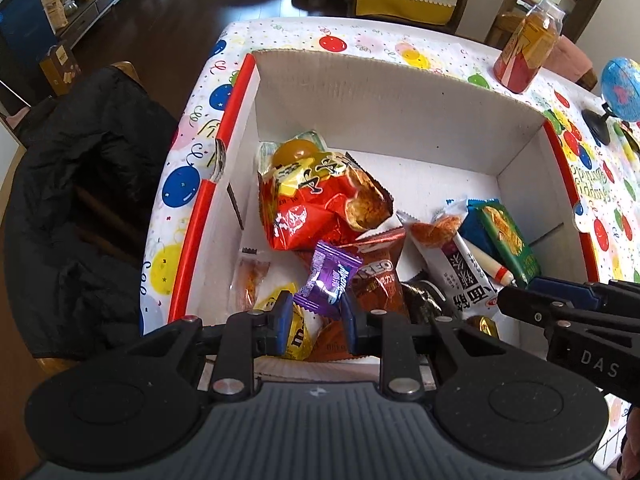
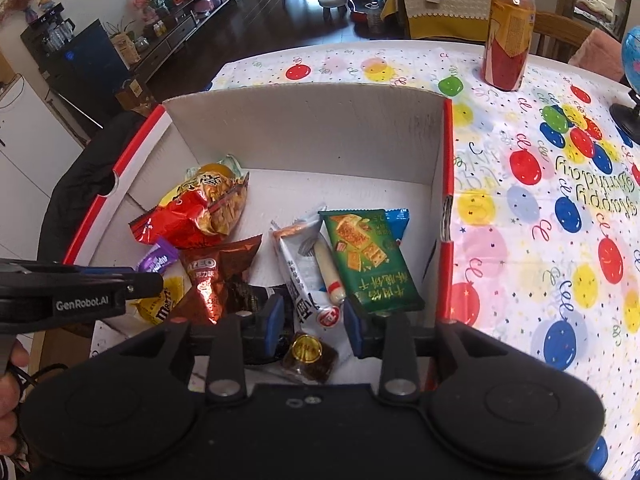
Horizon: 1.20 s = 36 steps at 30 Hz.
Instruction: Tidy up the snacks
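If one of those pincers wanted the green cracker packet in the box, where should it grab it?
Probably by the near short edge of the green cracker packet, coming from above. It lies flat, leaning on a blue packet, and is too wide to span. That crimped end sits just ahead of the right gripper, with a small sausage stick beside it.

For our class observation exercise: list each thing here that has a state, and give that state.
Cardboard box: open-topped, snacks inside.
Purple candy: pinched in the left gripper's jaws.
Right gripper: jaws open, gripping nothing.
Red chip bag: crumpled, lying in the box.
Green cracker packet: lying flat in the box.
Bottle: upright, capped, on the table.
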{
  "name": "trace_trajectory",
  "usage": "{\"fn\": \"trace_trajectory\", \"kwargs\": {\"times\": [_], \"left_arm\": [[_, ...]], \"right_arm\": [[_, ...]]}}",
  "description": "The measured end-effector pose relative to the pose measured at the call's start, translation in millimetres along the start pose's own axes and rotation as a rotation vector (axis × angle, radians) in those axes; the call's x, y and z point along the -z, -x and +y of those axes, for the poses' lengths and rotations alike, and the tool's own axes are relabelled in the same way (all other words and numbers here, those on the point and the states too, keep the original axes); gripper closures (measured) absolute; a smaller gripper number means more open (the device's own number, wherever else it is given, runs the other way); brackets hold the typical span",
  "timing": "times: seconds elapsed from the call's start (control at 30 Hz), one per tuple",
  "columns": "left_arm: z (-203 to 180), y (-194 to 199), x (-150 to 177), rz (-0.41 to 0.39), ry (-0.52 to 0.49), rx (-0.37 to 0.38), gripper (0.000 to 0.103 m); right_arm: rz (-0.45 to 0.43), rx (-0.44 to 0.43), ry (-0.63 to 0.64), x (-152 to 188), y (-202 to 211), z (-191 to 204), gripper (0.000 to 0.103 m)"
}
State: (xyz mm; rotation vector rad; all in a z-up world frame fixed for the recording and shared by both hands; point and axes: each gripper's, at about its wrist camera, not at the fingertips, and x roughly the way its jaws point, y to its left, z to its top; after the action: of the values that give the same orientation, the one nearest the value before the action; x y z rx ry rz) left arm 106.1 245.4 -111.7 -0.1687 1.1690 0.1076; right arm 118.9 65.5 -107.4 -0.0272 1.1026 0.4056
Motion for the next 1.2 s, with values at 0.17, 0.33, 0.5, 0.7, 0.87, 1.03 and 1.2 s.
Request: {"fn": "trace_trajectory", "kwargs": {"times": [0.17, 0.33, 0.5, 0.7, 0.87, 1.03, 1.2], "left_arm": [[1.4, 4.6, 2.7, -0.006, -0.006, 0.009, 0.077], [1.5, 16.1, 7.5, -0.027, -0.017, 0.012, 0.062], [1.2, 36.3, 13.1, -0.086, -0.028, 0.039, 0.042], [1.0, 59.6, 18.9, -0.141, -0.042, 0.056, 0.042], [0.5, 80.6, 24.6, -0.197, -0.057, 0.075, 0.031], [-0.2, 100.4, 30.9, -0.244, -0.075, 0.098, 0.018], [0.0, 115.7, 37.2, -0.272, -0.08, 0.114, 0.015]], "right_arm": [[-0.022, -0.007, -0.013, 3.6, 10.4, -0.7, 0.06], [-0.073, -0.025, -0.027, 7.9, 29.9, 0.2, 0.046], [-0.129, -0.047, -0.023, 11.7, 53.2, 3.4, 0.034], [-0.187, -0.047, -0.008, 16.8, 79.2, 10.1, 0.023], [-0.241, -0.023, -0.002, 22.1, 98.6, 12.7, 0.01], [-0.286, -0.016, -0.018, 29.0, 114.8, 11.6, 0.0], [-0.306, -0.015, -0.025, 38.9, 127.7, 9.0, 0.0]]}}
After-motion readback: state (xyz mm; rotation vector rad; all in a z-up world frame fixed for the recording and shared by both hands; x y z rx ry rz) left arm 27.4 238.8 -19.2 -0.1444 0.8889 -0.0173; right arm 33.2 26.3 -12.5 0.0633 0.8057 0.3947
